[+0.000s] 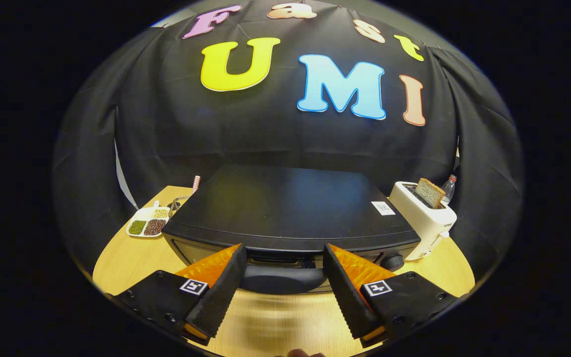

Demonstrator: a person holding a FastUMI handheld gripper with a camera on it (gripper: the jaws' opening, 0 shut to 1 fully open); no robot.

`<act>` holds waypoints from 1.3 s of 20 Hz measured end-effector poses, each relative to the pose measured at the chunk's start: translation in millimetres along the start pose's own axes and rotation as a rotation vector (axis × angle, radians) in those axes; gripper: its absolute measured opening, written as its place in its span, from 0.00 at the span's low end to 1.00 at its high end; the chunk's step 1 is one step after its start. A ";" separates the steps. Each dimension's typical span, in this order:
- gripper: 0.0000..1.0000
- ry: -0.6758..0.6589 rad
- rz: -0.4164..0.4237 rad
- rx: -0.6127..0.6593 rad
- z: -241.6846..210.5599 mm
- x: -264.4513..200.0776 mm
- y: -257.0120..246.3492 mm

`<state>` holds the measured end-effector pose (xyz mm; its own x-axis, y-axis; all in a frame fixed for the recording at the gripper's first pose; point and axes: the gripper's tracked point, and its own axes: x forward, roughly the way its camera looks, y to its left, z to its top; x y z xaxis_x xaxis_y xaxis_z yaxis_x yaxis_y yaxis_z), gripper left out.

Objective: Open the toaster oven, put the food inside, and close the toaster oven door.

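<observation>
1. Wooden counter [275, 322] carries a black toaster oven [290, 208], door closed, just ahead of the fingers.
2. White toaster [427, 220] holding 1 bread slice [430, 192] stands right of it.
3. Sectioned dish [147, 222] of beans sits left.
4. Gripper [283, 270]: fingers spread, flanking the door handle [283, 278] without touching it.

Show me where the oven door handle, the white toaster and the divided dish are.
oven door handle [283, 278]: gripper view, middle of bar, between the open gripper [283, 282] fingers.
white toaster [427, 225]: gripper view, side wall.
divided dish [142, 218]: gripper view, rim.
</observation>
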<state>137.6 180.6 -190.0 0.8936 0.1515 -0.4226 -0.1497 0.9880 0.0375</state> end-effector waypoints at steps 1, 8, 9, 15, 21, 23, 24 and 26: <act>0.97 0.004 0.001 0.009 -1.4 0.4 -0.1; 0.96 0.047 0.014 0.021 -4.7 -4.4 3.1; 0.96 0.044 0.016 0.020 -4.9 -6.4 2.7; 0.96 0.044 0.016 0.030 -23.1 -27.9 4.5; 0.95 0.089 0.019 0.018 -46.1 -46.0 6.1; 0.95 0.096 0.020 0.024 -50.7 -48.7 5.8; 0.95 0.095 0.020 0.022 -52.3 -51.2 6.2; 0.95 0.107 0.021 0.008 -60.3 -55.9 7.3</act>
<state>61.0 177.5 -220.8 0.8397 0.1683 -0.5162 -0.1640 0.9850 0.0544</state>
